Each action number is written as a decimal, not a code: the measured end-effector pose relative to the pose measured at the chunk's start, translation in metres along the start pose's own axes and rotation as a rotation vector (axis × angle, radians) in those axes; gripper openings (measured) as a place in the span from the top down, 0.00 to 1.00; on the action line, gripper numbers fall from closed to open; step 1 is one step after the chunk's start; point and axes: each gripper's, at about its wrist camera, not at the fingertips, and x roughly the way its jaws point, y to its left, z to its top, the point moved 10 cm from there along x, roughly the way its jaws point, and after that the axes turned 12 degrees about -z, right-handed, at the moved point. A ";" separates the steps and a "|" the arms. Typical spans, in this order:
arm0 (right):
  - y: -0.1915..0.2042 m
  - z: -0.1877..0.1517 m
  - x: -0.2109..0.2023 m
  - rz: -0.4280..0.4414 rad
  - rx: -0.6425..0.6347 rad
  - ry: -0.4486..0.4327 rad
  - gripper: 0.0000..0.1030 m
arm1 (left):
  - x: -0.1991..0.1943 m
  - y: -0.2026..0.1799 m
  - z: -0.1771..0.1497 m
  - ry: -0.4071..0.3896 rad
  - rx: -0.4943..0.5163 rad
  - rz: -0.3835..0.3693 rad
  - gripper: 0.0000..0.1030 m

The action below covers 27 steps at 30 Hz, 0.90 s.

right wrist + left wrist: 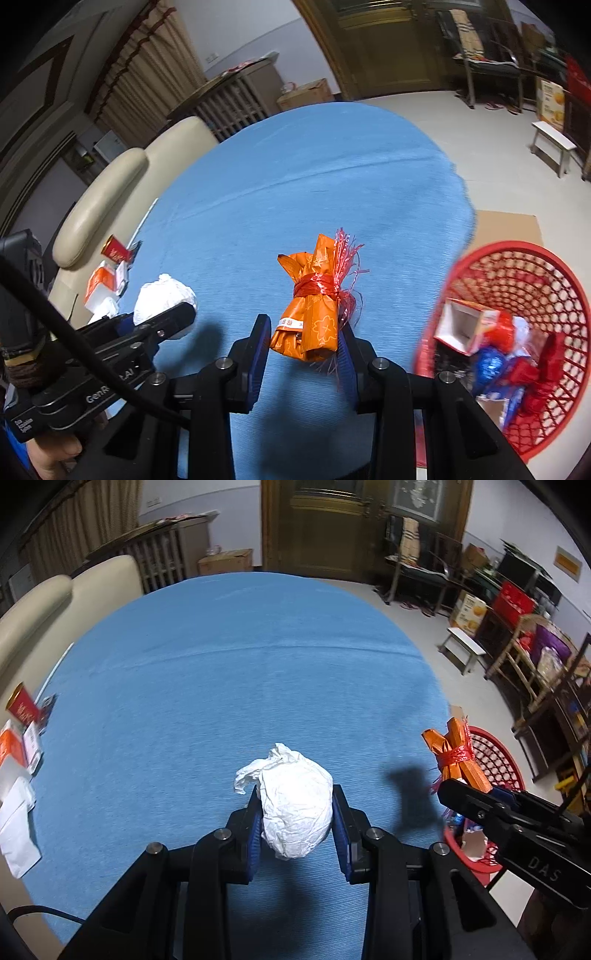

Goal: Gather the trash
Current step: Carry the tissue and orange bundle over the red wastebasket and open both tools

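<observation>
My left gripper (295, 797) is shut on a crumpled white paper ball (295, 805) held over the blue table (240, 664). The ball also shows in the right wrist view (162, 299). My right gripper (304, 332) holds an orange wrapper bundle (314, 314) tied with red string; the right pad touches it, the left pad stands slightly off. The bundle also shows in the left wrist view (454, 753). A red mesh basket (535, 258) stands on the floor at the table's right edge, with several pieces of trash inside.
Red, orange and white packets and papers (18, 746) lie at the table's left edge, next to a cream sofa (55, 602). A small stool (463, 646), shelves and boxes stand along the right wall. Cardboard (506, 225) lies on the floor behind the basket.
</observation>
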 end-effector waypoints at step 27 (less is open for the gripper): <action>-0.224 0.009 0.000 -0.237 0.289 0.028 0.64 | 0.049 -0.157 0.010 0.113 0.239 -0.145 0.66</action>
